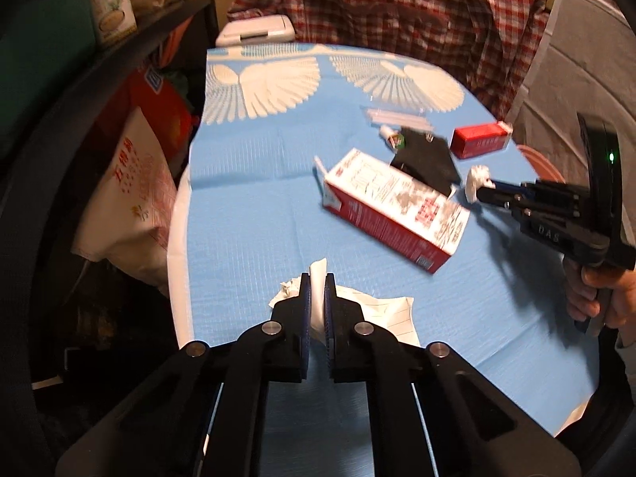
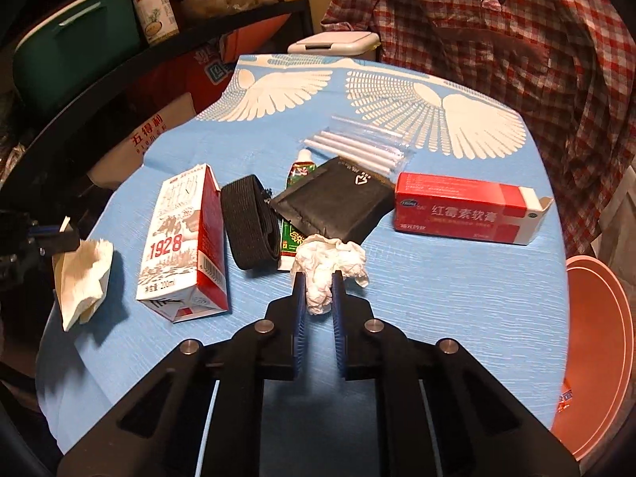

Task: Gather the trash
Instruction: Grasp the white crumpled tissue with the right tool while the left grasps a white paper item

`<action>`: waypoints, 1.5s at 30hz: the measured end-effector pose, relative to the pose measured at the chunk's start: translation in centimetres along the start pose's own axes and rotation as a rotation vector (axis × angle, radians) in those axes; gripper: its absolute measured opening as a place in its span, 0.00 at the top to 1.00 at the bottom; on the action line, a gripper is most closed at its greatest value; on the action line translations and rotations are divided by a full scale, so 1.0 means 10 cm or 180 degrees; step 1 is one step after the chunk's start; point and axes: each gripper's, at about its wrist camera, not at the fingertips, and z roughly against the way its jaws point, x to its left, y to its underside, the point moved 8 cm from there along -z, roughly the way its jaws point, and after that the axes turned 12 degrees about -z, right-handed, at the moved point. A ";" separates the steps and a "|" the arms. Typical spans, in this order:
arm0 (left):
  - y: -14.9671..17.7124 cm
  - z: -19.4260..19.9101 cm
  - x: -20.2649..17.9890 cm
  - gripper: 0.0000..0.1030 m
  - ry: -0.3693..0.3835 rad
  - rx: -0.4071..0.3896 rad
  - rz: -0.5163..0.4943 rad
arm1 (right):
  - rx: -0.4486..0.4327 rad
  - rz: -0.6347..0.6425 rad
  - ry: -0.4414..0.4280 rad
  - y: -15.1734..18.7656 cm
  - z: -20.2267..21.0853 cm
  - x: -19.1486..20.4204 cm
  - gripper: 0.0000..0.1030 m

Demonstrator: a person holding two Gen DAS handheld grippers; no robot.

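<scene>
Blue tablecloth [image 2: 437, 318] scene: my left gripper [image 1: 317, 282] pinches a flat paper napkin [image 1: 381, 314], my right gripper [image 2: 318, 282] a crumpled tissue [image 2: 330, 262], both clamped for carrying to the pink bin [image 2: 596, 357].

Two crumpled tissues [image 2: 330, 266], two cartons [image 2: 185, 242], one tube [image 2: 301, 171], one pouch [image 2: 338, 202]

Milk carton [image 2: 185, 238]: "1928", "200ml". Red box [image 2: 465, 208]: "红霉素软膏". Sack [image 2: 153, 141]: "五得利". Right tongs [image 1: 479, 190]: "DAS".
</scene>
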 end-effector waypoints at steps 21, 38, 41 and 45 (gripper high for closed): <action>-0.53 0.50 -0.43 0.94 -0.0206 -0.0697 0.0121 | -0.0541 -0.0050 -0.0092 -0.13 0.94 -0.16 0.87; -0.80 0.57 -0.70 0.94 -0.0279 -0.0914 0.0186 | -0.0838 -0.0165 -0.0047 -0.16 1.43 -0.46 0.87; -0.86 0.57 -0.77 0.94 -0.0281 -0.0939 0.0187 | -0.0875 -0.0208 -0.0030 -0.17 1.49 -0.54 0.87; -0.93 0.57 -0.87 0.94 -0.0270 -0.0965 0.0167 | -0.0923 -0.0266 0.0003 -0.18 1.57 -0.66 0.87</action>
